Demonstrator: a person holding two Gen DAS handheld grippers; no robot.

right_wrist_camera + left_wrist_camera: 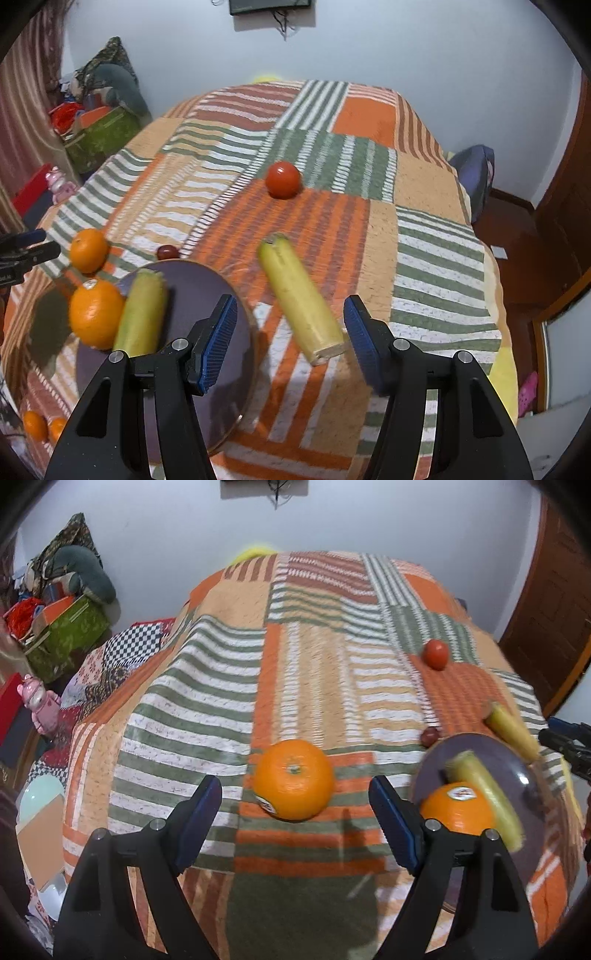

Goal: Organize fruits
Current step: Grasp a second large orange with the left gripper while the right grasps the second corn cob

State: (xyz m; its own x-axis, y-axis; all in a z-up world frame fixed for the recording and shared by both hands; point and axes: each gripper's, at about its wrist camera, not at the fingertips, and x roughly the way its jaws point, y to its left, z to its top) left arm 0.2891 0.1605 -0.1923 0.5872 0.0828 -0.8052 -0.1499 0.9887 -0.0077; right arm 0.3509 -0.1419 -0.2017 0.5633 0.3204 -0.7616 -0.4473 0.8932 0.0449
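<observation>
An orange (293,779) lies on the striped patchwork cloth (207,716), just beyond my left gripper (295,794), which is open and touches nothing. To its right a purple plate (517,768) holds a second orange (458,808) and a banana piece (484,794). In the right wrist view another banana piece (299,299) lies on the cloth beside the plate (207,295). Its near end sits between the fingers of my right gripper (291,310), which is open with gaps on both sides. A tomato (282,180) rests farther back. A small dark red fruit (166,252) sits by the plate's far rim.
The cloth drops off at the edges on all sides. A green box (70,635) full of clutter and a pink toy (38,705) stand left of the bed. A wooden door (569,229) is at the right. Two small oranges (35,424) show at the lower left.
</observation>
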